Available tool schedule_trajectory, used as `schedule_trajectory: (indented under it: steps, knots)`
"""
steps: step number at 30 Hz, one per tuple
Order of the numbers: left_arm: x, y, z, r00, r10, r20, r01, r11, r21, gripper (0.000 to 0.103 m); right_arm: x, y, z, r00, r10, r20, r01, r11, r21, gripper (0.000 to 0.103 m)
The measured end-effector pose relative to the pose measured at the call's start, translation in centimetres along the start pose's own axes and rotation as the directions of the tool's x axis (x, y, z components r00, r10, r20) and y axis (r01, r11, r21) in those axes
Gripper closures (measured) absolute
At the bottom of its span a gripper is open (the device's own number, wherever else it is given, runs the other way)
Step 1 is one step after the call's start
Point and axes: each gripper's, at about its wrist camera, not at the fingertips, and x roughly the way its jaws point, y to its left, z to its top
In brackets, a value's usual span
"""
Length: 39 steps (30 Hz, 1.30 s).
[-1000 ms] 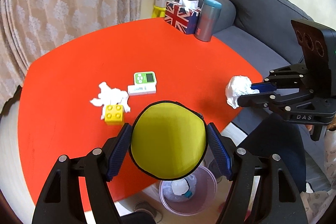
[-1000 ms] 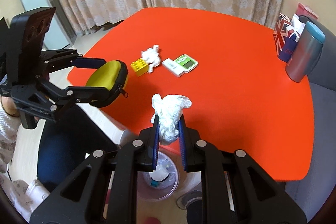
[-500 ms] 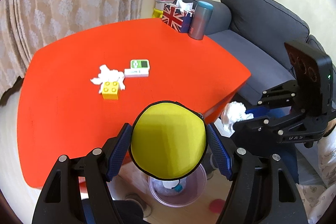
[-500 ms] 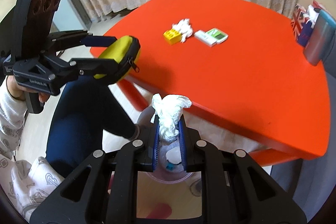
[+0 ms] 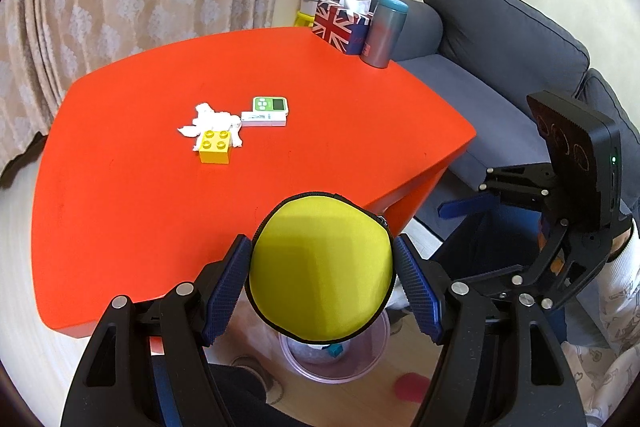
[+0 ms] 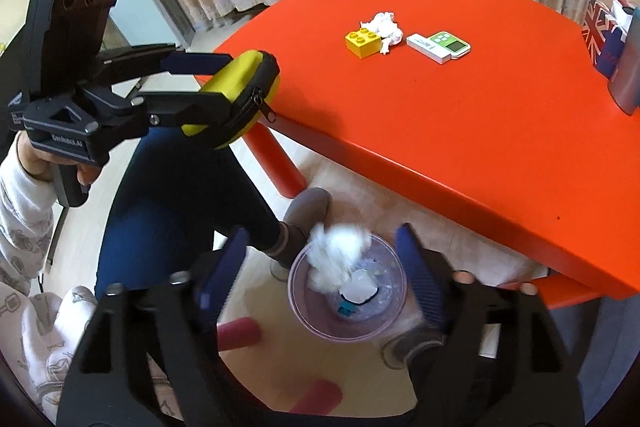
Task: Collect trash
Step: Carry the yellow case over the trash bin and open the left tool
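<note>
Since a second ago, both my hands have swung off the red table (image 6: 460, 107) to its near edge, and my right tongs (image 6: 320, 279), then pinched on a crumpled tissue (image 6: 338, 255), are opening now: the wad is loose between the spread jaws, touched by neither pad, dropping over the clear bin (image 6: 348, 331) on the floor right beneath them. My left tongs (image 5: 322, 277) stay clamped on the yellow zip case (image 5: 320, 271), held off to the left of the drop.

To do this well, I judge I should keep the right tongs centred over the bin's rim until the tissue settles inside, then lift straight away. A second tissue (image 5: 212, 121) waits well ahead of both tongs on the table, touching the yellow brick (image 5: 216, 147).

Readable writing: "GenRobot.AI" on the left tongs' body in the right view. The timer (image 5: 270, 105) and white stick (image 5: 264, 118) carry print too small to read.
</note>
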Motion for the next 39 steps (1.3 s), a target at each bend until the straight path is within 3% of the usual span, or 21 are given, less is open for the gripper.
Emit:
schedule_trajectory:
  steps: [6,23,34,37,39]
  knots:
    - [0.1,-0.2,-0.5,1.0,-0.006,-0.011,0.006,1.0,0.002,0.033,-0.7,-0.4,0.3,1.0,-0.013,0.026,0.012,1.0,0.028,0.007]
    - [1.0,-2.2,-1.5,0.998,-0.048,-0.046,0.049,0.998,0.03,0.033,-3.5,-2.1,0.1,0.983,-0.153,0.101,0.143,0.984,0.108,0.006]
    - [2.5,-4.2,-2.4,0.992,-0.083,-0.093,0.088,0.994,0.058,0.033,-4.8,-3.4,-0.2,0.977,-0.175,0.126,0.155,0.976,0.154,0.006]
    - [2.5,-4.6,-2.3,0.991,-0.091,-0.096,0.098,0.993,0.068,0.031,-4.9,-3.3,-0.2,0.976,-0.174,0.133,0.153,0.976,0.154,0.006]
    - [2.6,-4.6,-2.2,0.991,-0.095,-0.093,0.102,0.992,0.072,0.022,-5.0,-3.4,-0.2,0.975,-0.174,0.137,0.153,0.976,0.155,0.006]
